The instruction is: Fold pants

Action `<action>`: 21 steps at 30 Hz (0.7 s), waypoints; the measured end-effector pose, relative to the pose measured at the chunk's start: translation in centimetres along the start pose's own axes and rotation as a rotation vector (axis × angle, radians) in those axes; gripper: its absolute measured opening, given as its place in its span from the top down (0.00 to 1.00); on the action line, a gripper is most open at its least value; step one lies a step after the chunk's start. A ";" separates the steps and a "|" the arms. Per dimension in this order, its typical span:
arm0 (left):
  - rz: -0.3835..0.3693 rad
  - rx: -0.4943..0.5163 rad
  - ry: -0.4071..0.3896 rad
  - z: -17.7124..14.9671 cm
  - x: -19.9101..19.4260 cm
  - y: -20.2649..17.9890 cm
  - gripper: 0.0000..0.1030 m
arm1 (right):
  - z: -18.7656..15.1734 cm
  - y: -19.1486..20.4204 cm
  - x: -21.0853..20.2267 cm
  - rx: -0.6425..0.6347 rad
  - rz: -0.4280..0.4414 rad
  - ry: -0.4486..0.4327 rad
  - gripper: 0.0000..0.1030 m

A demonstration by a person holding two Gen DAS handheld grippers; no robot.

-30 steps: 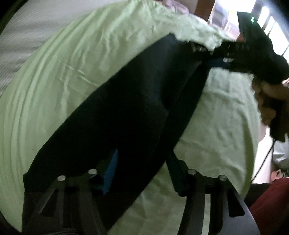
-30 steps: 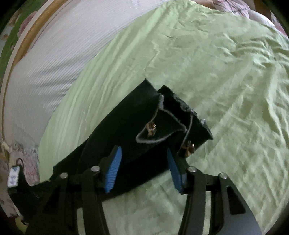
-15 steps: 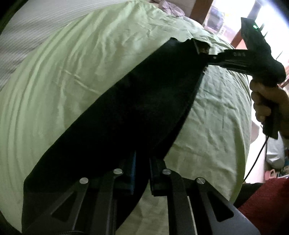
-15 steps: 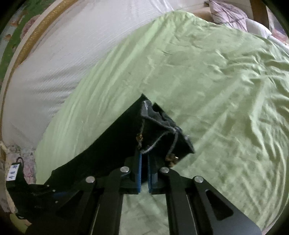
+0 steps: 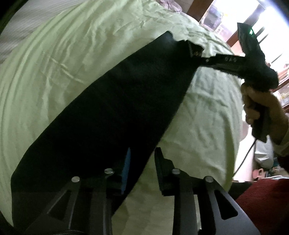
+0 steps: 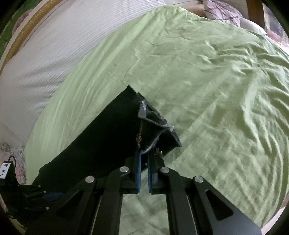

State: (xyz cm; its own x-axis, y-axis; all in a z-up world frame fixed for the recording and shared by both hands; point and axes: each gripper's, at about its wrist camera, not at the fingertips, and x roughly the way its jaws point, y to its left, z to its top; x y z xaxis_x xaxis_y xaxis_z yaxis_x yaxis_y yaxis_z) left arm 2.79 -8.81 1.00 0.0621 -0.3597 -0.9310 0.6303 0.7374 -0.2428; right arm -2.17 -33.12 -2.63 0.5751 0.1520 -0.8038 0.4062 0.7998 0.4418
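1. Lying stretched as one long dark strip across the green bed sheet (image 6: 207, 68), lower left to centre of frame: pants (image 5: 112, 112), seemingly leg over leg.
2. Pinching the waistband end: right tongs (image 6: 143, 173).
3. Gaping apart astride the other end, gripping nothing: left tongs (image 5: 141, 170).
4. Still awaiting: end-to-end folds.

A bed covered by a wrinkled pale green sheet (image 6: 207, 76) fills the room. Beside the sheet lies a white ribbed mattress edge (image 6: 59, 47) with a golden wooden frame (image 6: 23, 30). Patterned pillows (image 6: 222, 9) sit at the bed's far end. Bright windows (image 5: 261, 19) glow beyond the bed.
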 end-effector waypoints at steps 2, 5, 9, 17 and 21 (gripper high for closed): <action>-0.016 0.000 -0.021 0.6 -0.9 -0.3 0.59 | 0.0 -0.4 -0.3 0.023 -0.009 0.011 0.84; -0.019 -0.010 -0.048 2.2 -1.8 -0.4 0.49 | -0.3 -1.4 -1.2 0.075 -0.016 0.014 0.60; -0.041 -0.049 -0.062 5.3 -2.0 0.5 0.45 | -0.8 -3.1 -2.2 0.160 0.025 -0.007 0.54; -0.076 -0.116 -0.053 10.9 -0.3 2.2 0.39 | -1.4 -4.0 -1.4 0.229 0.119 0.020 0.54; -0.098 -0.130 -0.032 13.3 1.3 2.3 0.37 | -1.5 -4.1 -0.7 0.245 0.144 0.034 0.54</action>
State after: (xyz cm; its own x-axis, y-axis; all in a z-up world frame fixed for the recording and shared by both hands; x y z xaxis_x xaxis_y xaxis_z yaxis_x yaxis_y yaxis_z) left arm 14.65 -15.15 2.87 0.0315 -0.4498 -0.8926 0.5289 0.7653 -0.3670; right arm -5.28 -35.67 -4.47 0.6165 0.2768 -0.7371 0.4840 0.6052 0.6320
